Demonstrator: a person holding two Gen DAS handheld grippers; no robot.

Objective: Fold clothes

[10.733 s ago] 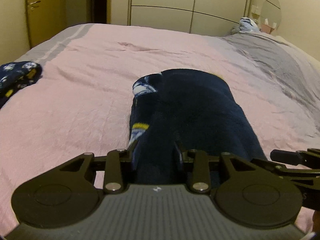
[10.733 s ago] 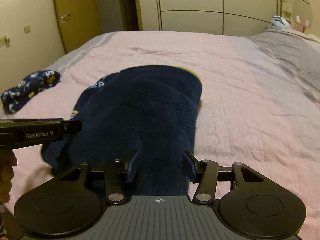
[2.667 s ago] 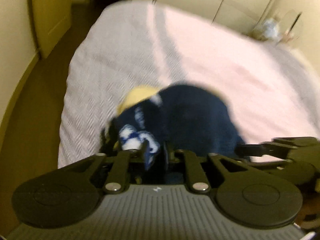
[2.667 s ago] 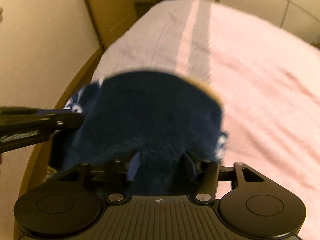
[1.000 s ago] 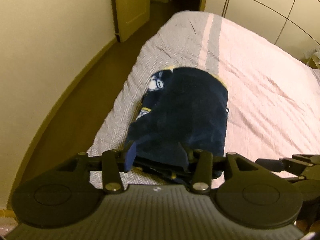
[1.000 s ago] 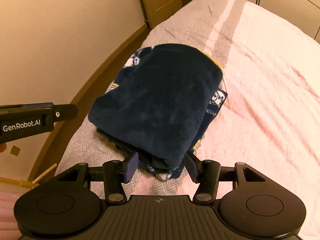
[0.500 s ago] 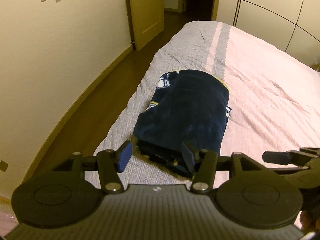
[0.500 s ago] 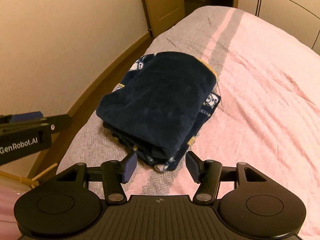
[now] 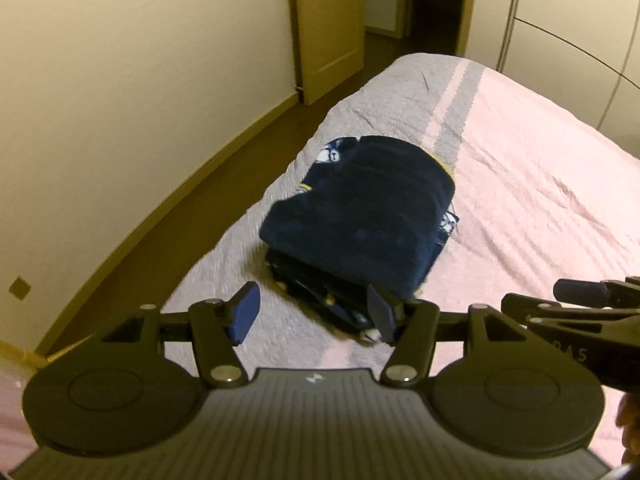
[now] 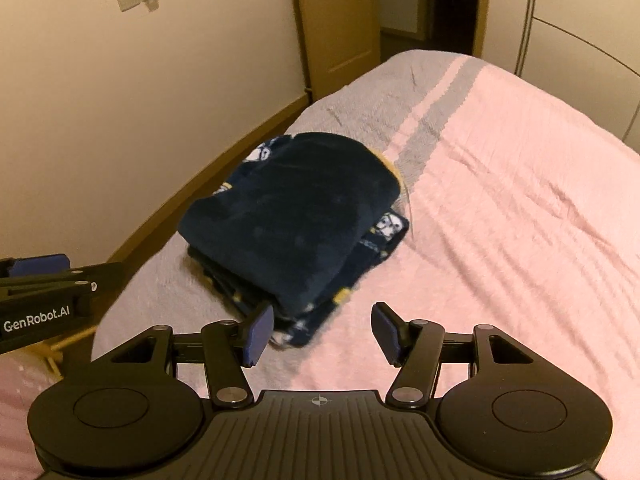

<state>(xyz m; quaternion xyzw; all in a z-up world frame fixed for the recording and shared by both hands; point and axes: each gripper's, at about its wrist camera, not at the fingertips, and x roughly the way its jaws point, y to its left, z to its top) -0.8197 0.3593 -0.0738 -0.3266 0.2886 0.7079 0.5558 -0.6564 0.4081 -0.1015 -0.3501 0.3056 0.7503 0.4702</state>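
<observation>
While both wrist cameras look down on the same corner of the bed, each catches only the other tool: the left view shows the right gripper point(image 9: 596, 300) entering from its right edge, with a bit of a hand point(image 9: 630, 428) below it, and the right view shows the left gripper point(image 10: 44, 276) entering from its left edge, its side lettered "GenRobot.AI". The right view alone shows the wooden sticks point(image 10: 60, 346) on the floor beside the bed.

A folded navy fleece garment point(image 9: 360, 220) lies in a thick, squarish stack near the edge of the pink and grey bedspread point(image 9: 540, 184), on its grey band. Its top is plain dark pile; white cartoon prints and yellow trim peek out at the far corner and along the lower layers.

From its own camera, the left gripper point(image 9: 312, 312) is opening, its blue-padded fingers point(image 9: 244, 312) wide apart over bare bedspread and the stack's near corner, clear of the cloth. The right gripper point(image 10: 322, 334) also stands wide apart with nothing between the pads; the stack lies just beyond its left finger point(image 10: 258, 334), untouched.
</observation>
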